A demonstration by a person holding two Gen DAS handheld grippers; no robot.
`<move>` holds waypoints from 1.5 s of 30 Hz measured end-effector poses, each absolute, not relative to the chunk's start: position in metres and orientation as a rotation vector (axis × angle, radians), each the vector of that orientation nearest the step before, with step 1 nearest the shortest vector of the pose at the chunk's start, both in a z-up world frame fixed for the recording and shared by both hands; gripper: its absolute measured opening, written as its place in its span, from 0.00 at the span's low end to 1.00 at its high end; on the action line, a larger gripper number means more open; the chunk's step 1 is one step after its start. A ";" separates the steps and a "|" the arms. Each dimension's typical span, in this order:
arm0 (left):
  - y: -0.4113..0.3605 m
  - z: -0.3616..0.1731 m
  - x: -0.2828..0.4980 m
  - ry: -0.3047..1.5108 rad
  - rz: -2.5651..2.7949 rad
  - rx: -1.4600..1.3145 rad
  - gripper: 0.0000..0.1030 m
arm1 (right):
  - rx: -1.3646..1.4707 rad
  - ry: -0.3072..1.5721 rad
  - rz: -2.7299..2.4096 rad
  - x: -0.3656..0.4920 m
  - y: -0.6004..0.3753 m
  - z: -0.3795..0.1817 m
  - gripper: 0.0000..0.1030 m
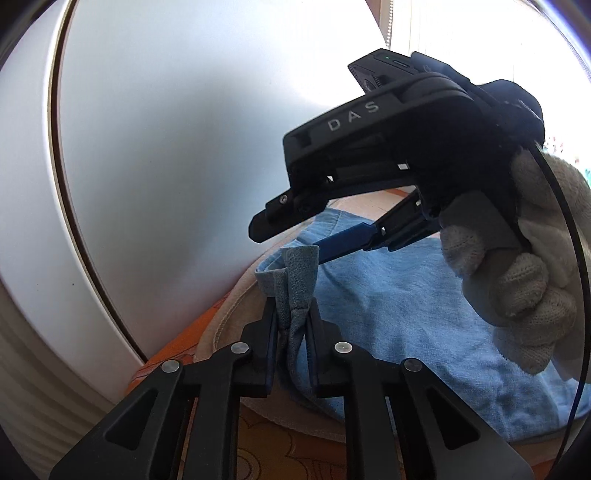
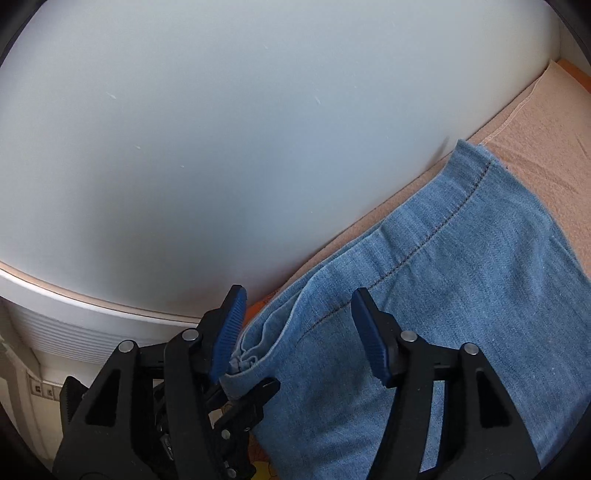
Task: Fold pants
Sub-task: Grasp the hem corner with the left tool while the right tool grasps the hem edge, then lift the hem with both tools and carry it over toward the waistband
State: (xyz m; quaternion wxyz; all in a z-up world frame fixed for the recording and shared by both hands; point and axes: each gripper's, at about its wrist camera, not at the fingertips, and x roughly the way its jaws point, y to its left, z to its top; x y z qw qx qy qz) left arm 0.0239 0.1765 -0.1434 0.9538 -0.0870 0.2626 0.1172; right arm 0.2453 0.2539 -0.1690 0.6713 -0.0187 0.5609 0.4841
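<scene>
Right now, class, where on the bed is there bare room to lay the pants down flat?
Free: the beige sheet between the pants' hem and the white wall. Crowded: the near corner, where the left gripper pinches the pants and the open right gripper hangs over them.

We're in a home, a bedroom by the look of it — a beige sheet (image 2: pixel 546 122) with a stitched hem is spread over orange cartoon-print bedding (image 1: pixel 280 439), pushed right up against a smooth white panel (image 1: pixel 155 147) — and bright daylight floods through a window (image 1: pixel 480 33) behind.
</scene>
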 end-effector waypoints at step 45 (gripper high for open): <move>0.128 -0.086 -0.024 0.424 -0.052 -0.053 0.09 | -0.136 1.196 0.809 0.282 0.148 -0.087 0.09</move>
